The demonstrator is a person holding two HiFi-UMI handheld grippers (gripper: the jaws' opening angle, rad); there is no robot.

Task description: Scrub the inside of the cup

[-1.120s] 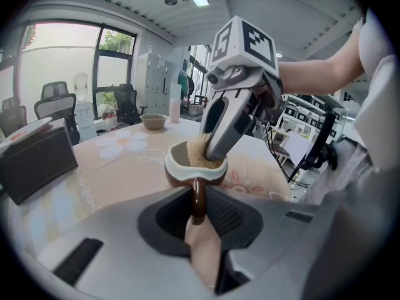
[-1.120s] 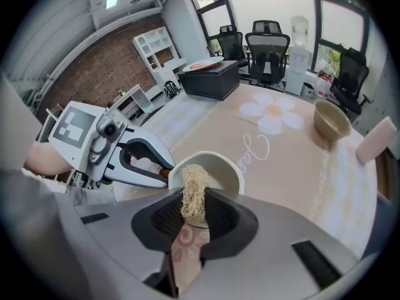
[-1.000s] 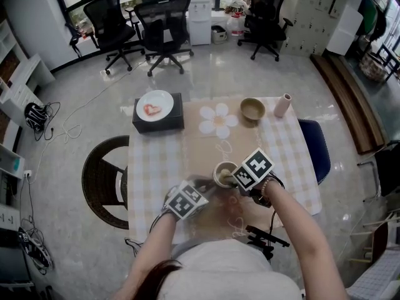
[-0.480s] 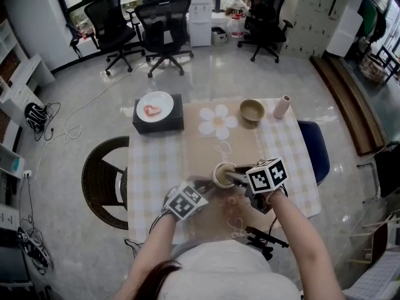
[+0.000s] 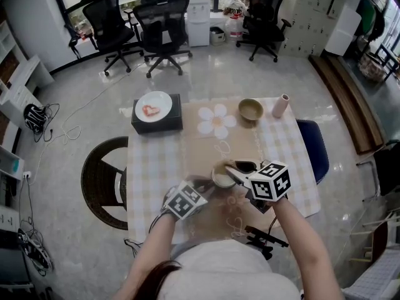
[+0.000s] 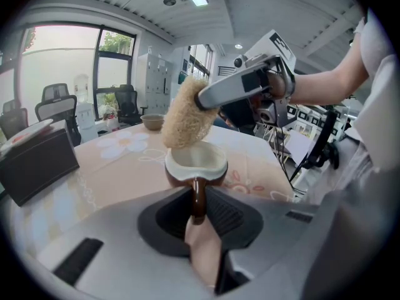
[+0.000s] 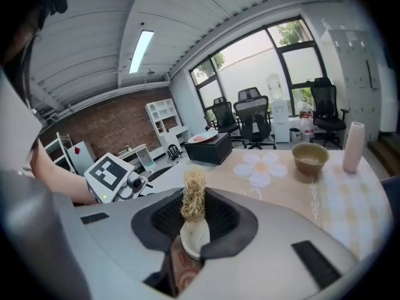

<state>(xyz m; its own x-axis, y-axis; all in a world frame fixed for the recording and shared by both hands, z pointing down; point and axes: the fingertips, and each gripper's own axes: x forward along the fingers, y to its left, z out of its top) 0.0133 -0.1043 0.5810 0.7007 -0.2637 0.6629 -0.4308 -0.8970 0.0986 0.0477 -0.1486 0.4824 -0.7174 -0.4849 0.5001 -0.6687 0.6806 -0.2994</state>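
my left gripper (image 6: 199, 212) clamps the brown handle (image 6: 198, 197) of the cup (image 6: 195, 164). the right gripper (image 6: 240, 89) holds the loofah scrubber (image 6: 185, 114), its lower end at the cup's rim.

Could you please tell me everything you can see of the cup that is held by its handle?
The cup is a small glazed mug, ceramic by its look, dark brown outside and cream inside, with a brown handle. It stands upright over the patterned table; whether it rests there cannot be told. The left gripper has its jaws shut on the handle. A straw-coloured loofah scrubber, held by the right gripper, meets its far rim.
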